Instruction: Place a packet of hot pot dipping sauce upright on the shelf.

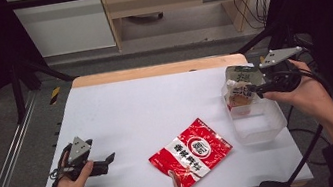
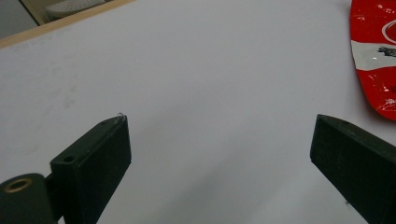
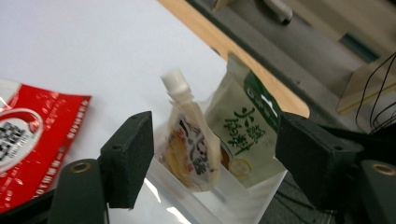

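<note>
Spouted pouch [image 3: 192, 140] upright in clear bin [image 3: 243, 196], just beyond open right hand-held gripper [image 3: 212, 154].

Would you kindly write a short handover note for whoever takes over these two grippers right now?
Right gripper: open, at the clear bin on the table's right side; nothing is pressed between its jaws.
Left gripper: open and empty, low over the white table at the near left.
In the bin: a white spouted pouch and a green packet, both standing upright at its far end.
Left to do, probably: the red snack bag lies flat on the table, outside the bin; it looks like the next thing to go in.
</note>
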The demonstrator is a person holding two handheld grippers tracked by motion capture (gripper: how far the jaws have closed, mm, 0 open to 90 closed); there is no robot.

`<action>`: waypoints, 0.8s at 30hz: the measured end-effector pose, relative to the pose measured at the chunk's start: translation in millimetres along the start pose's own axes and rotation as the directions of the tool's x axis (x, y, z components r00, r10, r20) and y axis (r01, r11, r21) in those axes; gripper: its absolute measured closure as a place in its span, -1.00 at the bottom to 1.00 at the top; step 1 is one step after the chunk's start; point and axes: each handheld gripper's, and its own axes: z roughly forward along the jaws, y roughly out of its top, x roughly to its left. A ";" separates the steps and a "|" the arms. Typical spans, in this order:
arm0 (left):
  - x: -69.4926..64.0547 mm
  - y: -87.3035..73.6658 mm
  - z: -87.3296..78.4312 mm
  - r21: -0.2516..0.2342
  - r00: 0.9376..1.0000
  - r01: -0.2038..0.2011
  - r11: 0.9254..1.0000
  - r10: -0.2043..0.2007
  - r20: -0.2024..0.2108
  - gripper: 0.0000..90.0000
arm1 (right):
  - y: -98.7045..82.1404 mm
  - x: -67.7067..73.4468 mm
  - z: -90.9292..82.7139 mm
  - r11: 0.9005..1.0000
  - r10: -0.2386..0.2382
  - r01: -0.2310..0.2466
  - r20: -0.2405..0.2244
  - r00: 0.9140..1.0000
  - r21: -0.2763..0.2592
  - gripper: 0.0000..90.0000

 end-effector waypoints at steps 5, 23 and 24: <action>-4.9 1.2 0.0 0.002 1.000 -0.018 1.000 0.018 0.006 -0.88 | 4.7 22.0 -16.1 0.999 -0.017 0.016 -0.007 1.000 -0.033 -0.59; -26.7 7.7 12.7 0.023 0.995 -0.067 0.997 0.065 0.079 -0.89 | -21.8 120.7 5.6 0.999 -0.031 0.025 -0.146 0.989 -0.045 -0.78; -27.4 7.9 13.5 0.022 0.994 -0.070 0.997 0.068 0.081 -0.89 | -22.9 124.2 8.3 0.999 -0.026 0.020 -0.159 0.987 -0.042 -0.78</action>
